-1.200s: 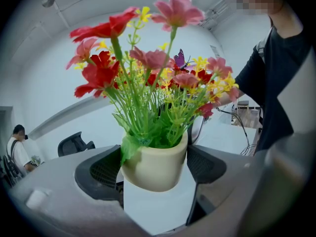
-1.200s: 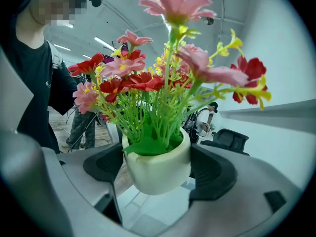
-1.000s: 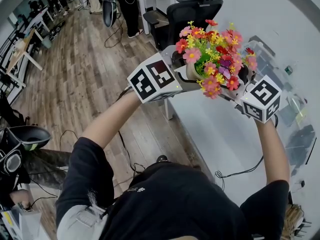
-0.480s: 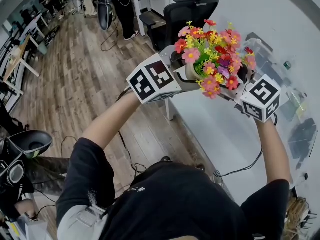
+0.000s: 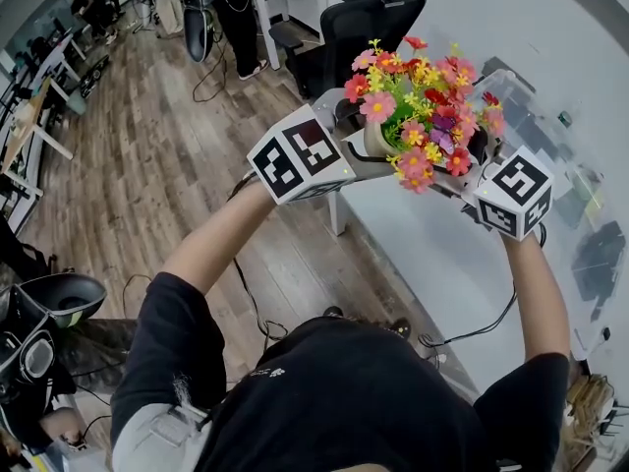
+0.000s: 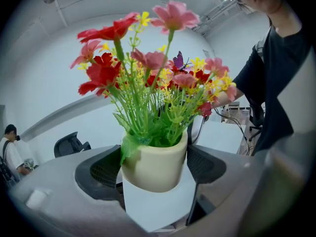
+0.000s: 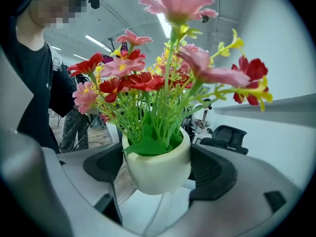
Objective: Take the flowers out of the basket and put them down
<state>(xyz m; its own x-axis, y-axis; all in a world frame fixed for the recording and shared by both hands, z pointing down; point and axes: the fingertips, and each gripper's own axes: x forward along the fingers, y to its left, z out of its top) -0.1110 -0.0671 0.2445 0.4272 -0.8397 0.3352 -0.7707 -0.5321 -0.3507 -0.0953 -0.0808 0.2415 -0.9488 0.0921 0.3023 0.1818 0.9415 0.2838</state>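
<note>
Head view frames show the cream pot (image 5: 376, 142) with its flowers (image 5: 418, 96) held up high between both tools, above the near edge of the white counter (image 5: 432, 254), and no basket is seen in any view, so the flowers are judged to be already out and only the setting-down is left. In the left gripper view the left tool (image 6: 154, 177) is seen clamped on the pot's wall, the dark pads (image 6: 101, 172) pressed to either side; the right gripper view shows the right tool (image 7: 157, 169) closed on the same pot from the opposite side. The pot is gripped low on its body, probably so that the stems are not crushed and the tall, top-heavy bunch is kept upright, and the two opposed grips steady it against tipping. Open white surface is seen just below and to the right, where a landing spot is offered; a few items too blurred to name lie toward its far right and are best avoided. The counter's edge runs diagonally under the pot, with wooden floor (image 5: 177, 165) beyond it, so the pot should be brought well inboard before either grip is loosened. A black office chair (image 5: 369, 18) stands behind the counter, clear of the descent
</note>
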